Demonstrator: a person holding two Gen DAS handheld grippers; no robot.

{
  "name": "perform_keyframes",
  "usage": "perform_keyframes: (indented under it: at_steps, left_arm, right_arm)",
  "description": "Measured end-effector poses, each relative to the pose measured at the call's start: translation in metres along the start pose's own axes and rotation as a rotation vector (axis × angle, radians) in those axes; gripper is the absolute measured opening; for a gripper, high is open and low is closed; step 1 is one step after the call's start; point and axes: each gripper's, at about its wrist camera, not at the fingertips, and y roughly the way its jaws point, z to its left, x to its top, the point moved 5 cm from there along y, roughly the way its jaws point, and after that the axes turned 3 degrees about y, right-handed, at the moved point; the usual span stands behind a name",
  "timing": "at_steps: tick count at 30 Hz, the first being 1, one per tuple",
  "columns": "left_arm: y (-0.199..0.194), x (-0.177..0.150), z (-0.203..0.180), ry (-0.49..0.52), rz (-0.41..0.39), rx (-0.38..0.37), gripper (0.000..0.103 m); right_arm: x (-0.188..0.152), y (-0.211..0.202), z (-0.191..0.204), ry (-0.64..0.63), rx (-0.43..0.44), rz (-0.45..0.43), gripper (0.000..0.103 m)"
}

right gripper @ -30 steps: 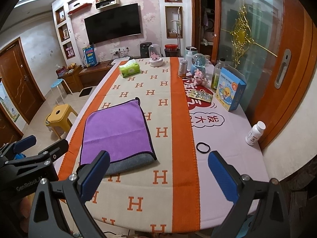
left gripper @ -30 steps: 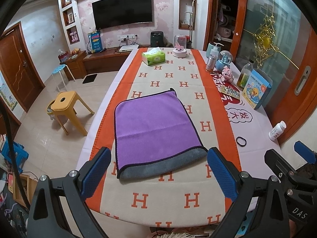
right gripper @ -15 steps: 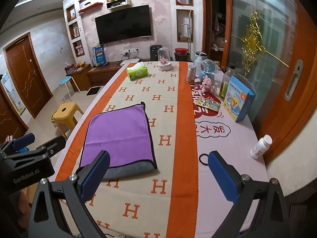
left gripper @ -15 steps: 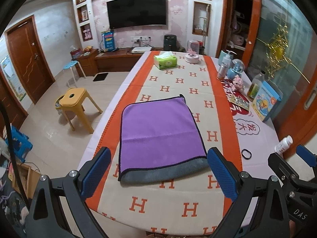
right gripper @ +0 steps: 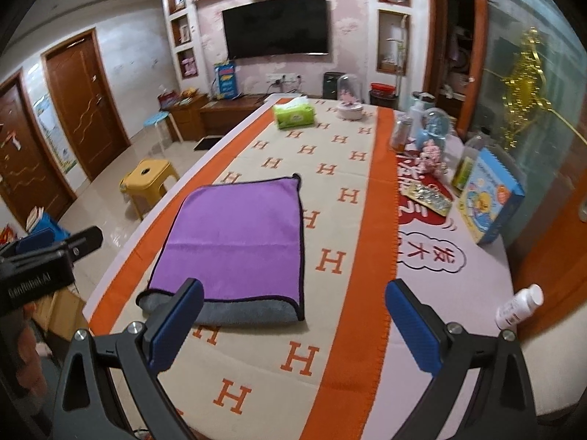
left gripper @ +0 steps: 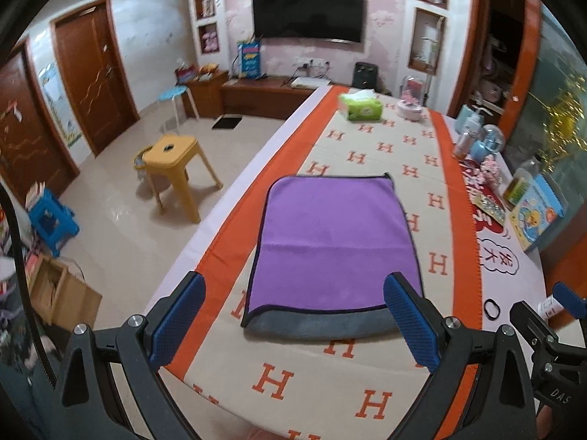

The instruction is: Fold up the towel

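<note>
A purple towel [left gripper: 330,234] with a grey underside lies folded flat on the orange and cream tablecloth [left gripper: 367,154]; its grey lower layer sticks out at the near edge. It also shows in the right wrist view [right gripper: 238,242]. My left gripper [left gripper: 293,319] is open and empty, held above the table's near edge in front of the towel. My right gripper [right gripper: 293,322] is open and empty, to the right of the towel's near edge. The left gripper also shows at the left of the right wrist view [right gripper: 44,260].
A green tissue box [left gripper: 361,107] stands at the far end. Bottles, a snow globe and a blue box [left gripper: 535,216] line the right side. A black hair tie [left gripper: 491,308] and a white bottle [right gripper: 519,306] lie near right. A yellow stool [left gripper: 172,165] stands on the floor left.
Both grippers have risen and pulled back from the table, and both views have swung to the left. The towel has not moved. Both grippers stay open.
</note>
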Motion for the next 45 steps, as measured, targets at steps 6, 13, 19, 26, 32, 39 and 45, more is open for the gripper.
perform_keyframes:
  at_steps: [6,13,19,26,32,39,45]
  left_arm:
    - [0.05,-0.024,0.032,-0.036,0.103,-0.024,0.097]
    - [0.111,-0.046,0.05,0.013,0.179,-0.072,0.097]
    - [0.153,-0.061,0.053,0.092,0.232,-0.13,0.087]
    - [0.192,-0.076,0.052,0.165,0.314,-0.213,0.07]
    - [0.204,-0.078,0.044,0.222,0.34,-0.3,0.07]
    - [0.212,-0.081,0.033,0.3,0.38,-0.363,0.06]
    - [0.219,-0.082,0.031,0.304,0.413,-0.392,0.06]
  right_arm:
    - [-0.011,0.042,0.009,-0.067,0.007,0.055,0.091]
    - [-0.029,0.095,0.014,-0.123,0.038,0.161,0.079]
    - [-0.04,0.133,0.013,-0.154,0.066,0.235,0.069]
    - [-0.049,0.171,0.004,-0.208,0.122,0.323,0.054]
    - [-0.053,0.186,0.003,-0.243,0.224,0.388,0.045]
    - [-0.056,0.195,0.008,-0.3,0.29,0.447,0.035]
    - [-0.057,0.203,0.004,-0.296,0.312,0.48,0.033]
